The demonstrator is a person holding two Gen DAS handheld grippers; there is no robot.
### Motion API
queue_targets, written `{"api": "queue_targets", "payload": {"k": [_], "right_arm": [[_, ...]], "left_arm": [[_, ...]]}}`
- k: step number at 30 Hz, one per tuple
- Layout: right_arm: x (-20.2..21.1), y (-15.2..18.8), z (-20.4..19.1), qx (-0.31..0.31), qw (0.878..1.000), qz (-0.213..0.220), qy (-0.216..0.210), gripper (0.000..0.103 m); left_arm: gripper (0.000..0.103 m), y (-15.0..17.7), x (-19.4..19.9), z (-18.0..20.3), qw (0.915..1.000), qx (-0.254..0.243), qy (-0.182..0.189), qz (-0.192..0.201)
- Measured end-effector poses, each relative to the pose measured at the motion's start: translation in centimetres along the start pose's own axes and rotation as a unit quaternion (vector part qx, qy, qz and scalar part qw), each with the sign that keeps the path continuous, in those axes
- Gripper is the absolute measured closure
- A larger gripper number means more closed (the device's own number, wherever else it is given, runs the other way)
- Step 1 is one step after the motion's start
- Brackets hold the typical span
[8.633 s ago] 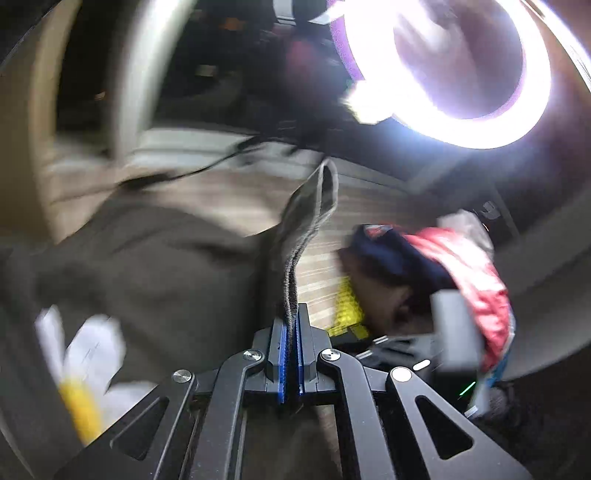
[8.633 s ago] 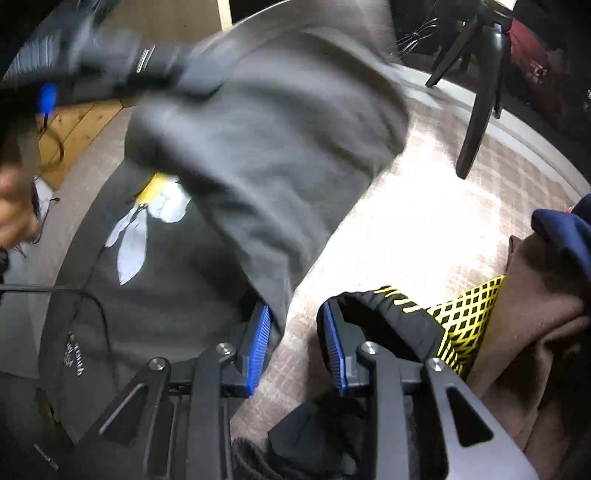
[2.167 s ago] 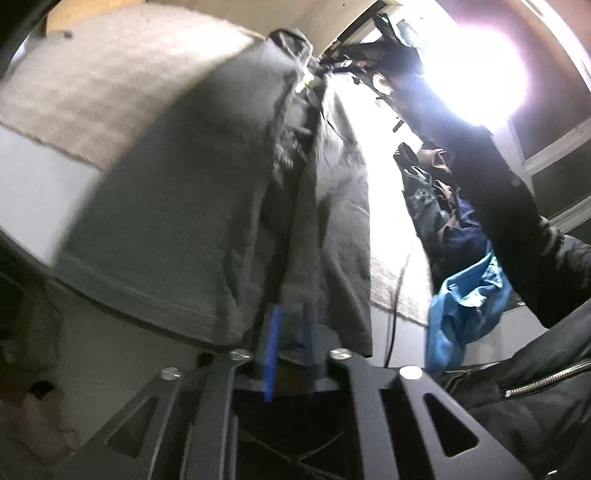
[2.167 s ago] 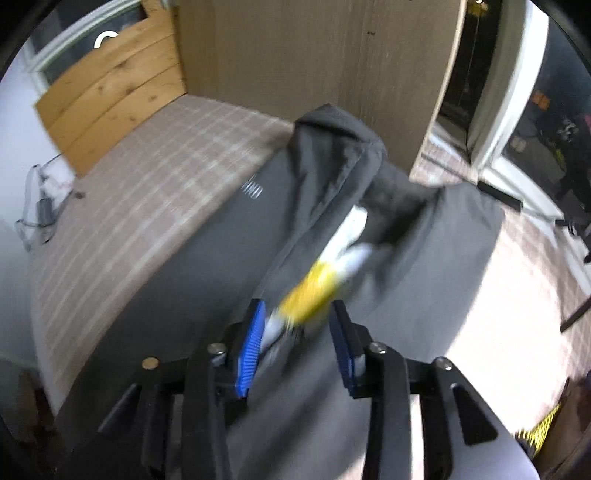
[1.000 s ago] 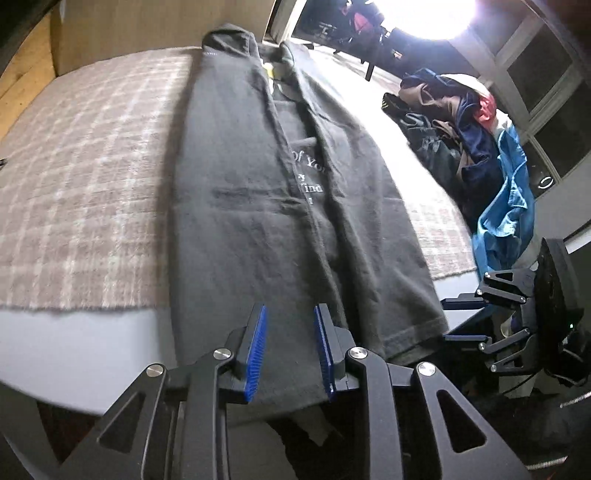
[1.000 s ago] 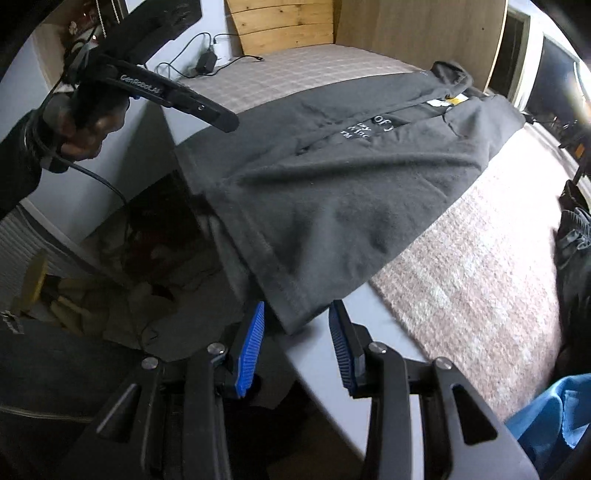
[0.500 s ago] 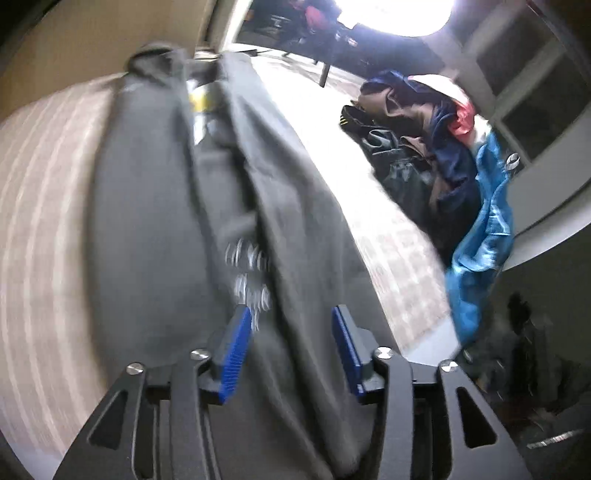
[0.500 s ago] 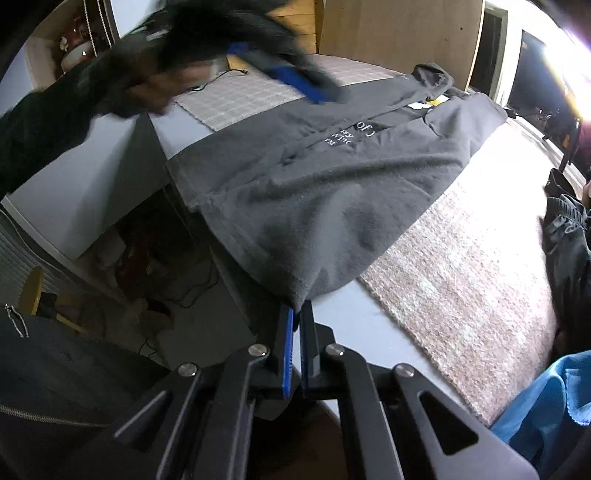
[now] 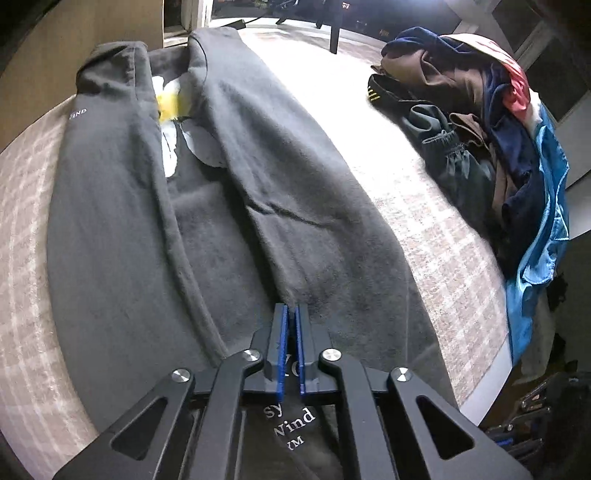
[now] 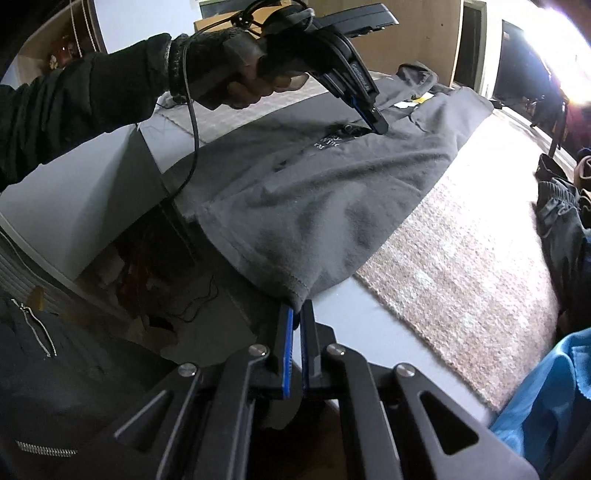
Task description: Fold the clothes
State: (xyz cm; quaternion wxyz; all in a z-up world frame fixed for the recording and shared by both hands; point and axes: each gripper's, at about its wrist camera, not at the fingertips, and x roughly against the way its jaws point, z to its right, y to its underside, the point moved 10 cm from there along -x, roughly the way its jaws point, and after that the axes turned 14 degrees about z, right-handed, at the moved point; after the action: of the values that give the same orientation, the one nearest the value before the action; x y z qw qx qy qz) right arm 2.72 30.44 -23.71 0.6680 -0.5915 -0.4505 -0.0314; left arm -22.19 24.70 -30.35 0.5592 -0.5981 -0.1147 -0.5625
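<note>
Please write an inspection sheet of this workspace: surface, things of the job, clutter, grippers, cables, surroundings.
Surface: white table under a beige checked cloth.
Job's things: dark grey sweatshirt with a daisy print, both sides folded inward, hem overhanging the table edge.
Clutter: pile of mixed brown, navy, red and blue clothes at the far side.
Grippers: left gripper shut, tips down on the sweatshirt's middle; right gripper shut on the hem corner.
Cables: black cable hanging from the left hand.
Surroundings: wooden panel, bright lamp glare, dark window.

checked blanket (image 9: 436, 236) on the bench (image 10: 362, 325) | wooden panel (image 10: 417, 40) behind | tripod leg (image 9: 334, 35) at far edge | cable (image 10: 190, 122) hanging
</note>
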Motion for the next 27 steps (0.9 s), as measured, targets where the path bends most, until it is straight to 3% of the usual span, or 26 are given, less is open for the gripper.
{"api": "queue_targets", "payload": {"k": [6,9,13,15,17,19,20,24,27], "right_arm": [[1.0,-0.8,-1.2,-0.001,1.000,0.014,-0.023,0.101],[0.4,0.6,-0.8,-0.005,1.000,-0.011,-0.021,0.101],[-0.2,2.0,-1.0,-0.014,0.999,-0.033,-0.030,0.101],[0.0,2.4,-2.2,-0.007,0.998,-0.039,-0.057,0.103],[-0.3,3.0,-2.6,0.018,0.997,-0.051,-0.053,0.103],[-0.3,2.6,-1.6,0.003,0.998,-0.048,-0.036,0.103],[0.4,2.2,-1.3,-0.020,0.998,-0.046,-0.049,0.103],[2.5,1.1,0.1,-0.051,0.997,-0.033,-0.047,0.100],[2.4,0.2,1.1,-0.068,0.997,-0.026,-0.038,0.100]], "left_arm": [[0.102,-0.5,0.9,-0.7,0.9998,0.014,0.000,0.011],[0.102,-0.8,1.3,-1.0,0.9996,0.024,-0.001,0.016],[0.083,-0.5,1.3,-0.4,0.9996,0.027,0.005,0.009],[0.082,-0.2,1.1,-0.1,0.9999,0.012,-0.002,0.004],[0.082,0.5,1.4,0.1,0.9999,0.009,-0.005,-0.003],[0.081,1.7,2.6,0.7,0.9999,0.008,-0.006,-0.009],[0.081,2.5,3.4,1.1,0.9999,0.007,-0.005,-0.010],[0.058,7.8,6.5,4.0,0.9998,0.007,0.006,-0.020],[0.058,12.6,7.4,6.2,0.9991,0.008,0.008,-0.040]]}}
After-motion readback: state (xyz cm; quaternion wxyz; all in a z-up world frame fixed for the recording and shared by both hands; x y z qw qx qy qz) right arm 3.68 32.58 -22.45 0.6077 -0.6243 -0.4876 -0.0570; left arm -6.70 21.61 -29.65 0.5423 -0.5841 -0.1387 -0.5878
